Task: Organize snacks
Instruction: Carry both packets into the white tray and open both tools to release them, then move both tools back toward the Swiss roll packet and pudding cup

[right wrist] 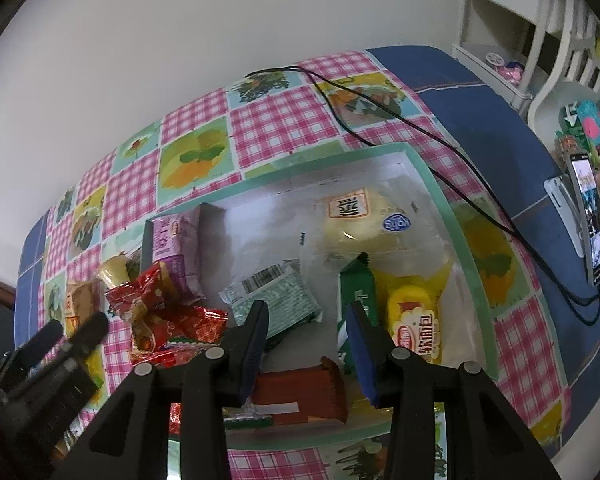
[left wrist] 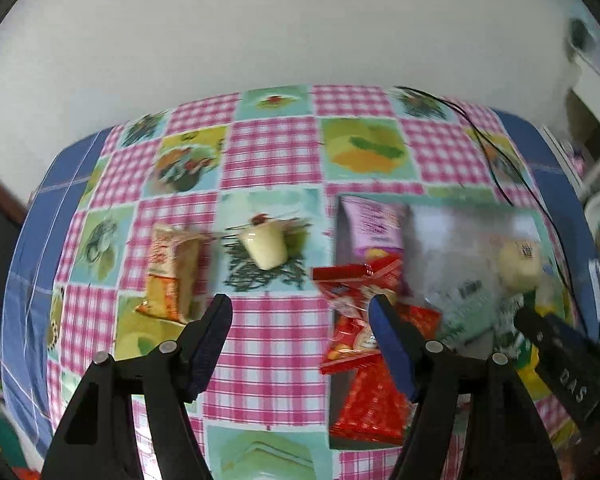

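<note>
My left gripper is open over bare checked tablecloth, with nothing between its fingers. An orange snack pack and a pale pudding cup lie just beyond it on the cloth. Red packets lie over the left edge of the green-rimmed tray, beside my right fingertip. In the tray are a purple pack, a barcoded pale-green pack, a wrapped bun, a green packet and a yellow bread pack. My right gripper stands narrow over the tray's near end, shut on a brown packet low between its pads.
A black cable runs across the cloth behind the tray to a phone on a stand at the right. White shelving stands past the table's right end. A white wall backs the table.
</note>
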`<state>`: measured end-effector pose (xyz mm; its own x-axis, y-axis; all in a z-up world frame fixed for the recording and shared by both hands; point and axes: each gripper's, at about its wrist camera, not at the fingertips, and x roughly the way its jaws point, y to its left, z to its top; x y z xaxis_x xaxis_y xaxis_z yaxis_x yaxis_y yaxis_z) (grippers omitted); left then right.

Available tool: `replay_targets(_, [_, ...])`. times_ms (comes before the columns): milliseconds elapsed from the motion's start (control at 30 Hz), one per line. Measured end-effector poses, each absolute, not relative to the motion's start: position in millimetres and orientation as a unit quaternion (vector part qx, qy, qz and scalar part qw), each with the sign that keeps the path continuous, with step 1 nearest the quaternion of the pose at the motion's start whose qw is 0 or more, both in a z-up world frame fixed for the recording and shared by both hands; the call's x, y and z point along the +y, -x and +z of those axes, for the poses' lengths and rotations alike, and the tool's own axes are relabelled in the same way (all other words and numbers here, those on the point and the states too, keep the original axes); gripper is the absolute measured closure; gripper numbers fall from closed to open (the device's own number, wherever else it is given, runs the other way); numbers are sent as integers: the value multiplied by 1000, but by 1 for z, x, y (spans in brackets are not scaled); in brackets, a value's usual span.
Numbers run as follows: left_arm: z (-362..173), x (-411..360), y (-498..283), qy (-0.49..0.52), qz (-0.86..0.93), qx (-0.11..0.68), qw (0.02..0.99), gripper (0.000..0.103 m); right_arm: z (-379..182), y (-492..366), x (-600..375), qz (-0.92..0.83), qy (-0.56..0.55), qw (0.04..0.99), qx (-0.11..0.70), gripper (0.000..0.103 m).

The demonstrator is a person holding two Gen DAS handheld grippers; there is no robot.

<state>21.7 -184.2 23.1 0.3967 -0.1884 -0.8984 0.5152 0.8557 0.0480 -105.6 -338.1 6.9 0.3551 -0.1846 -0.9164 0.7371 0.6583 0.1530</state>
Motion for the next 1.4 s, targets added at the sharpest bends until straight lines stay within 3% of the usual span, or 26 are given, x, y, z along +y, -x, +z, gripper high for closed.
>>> replay_targets(167, [24, -171, -35, -139, -197, 515, 823, 26, 8, 102, -334, -295, -277, 775, 486, 58])
replay_targets(233, [24, -167, -38, -135, -191, 517, 824, 18, 7, 101, -334, -294, -276, 774, 488, 47])
replay_targets(400, [22, -164, -41, -137, -175, 518, 826, 9, 3, 98, -333, -288, -280, 771, 494, 23])
replay_targets(633, [18, -162, -44, -137, -165, 521, 826, 4, 2, 96, -331, -286, -277, 772, 495, 5])
replay_targets(800, [16, -156, -49, -127, -162, 530, 823, 4, 2, 95, -331, -285, -278, 774, 493, 0])
replay_targets(1400, [17, -70, -101, -80, -79, 536, 837, 4, 17, 66, -290, -243, -238, 802, 491, 0])
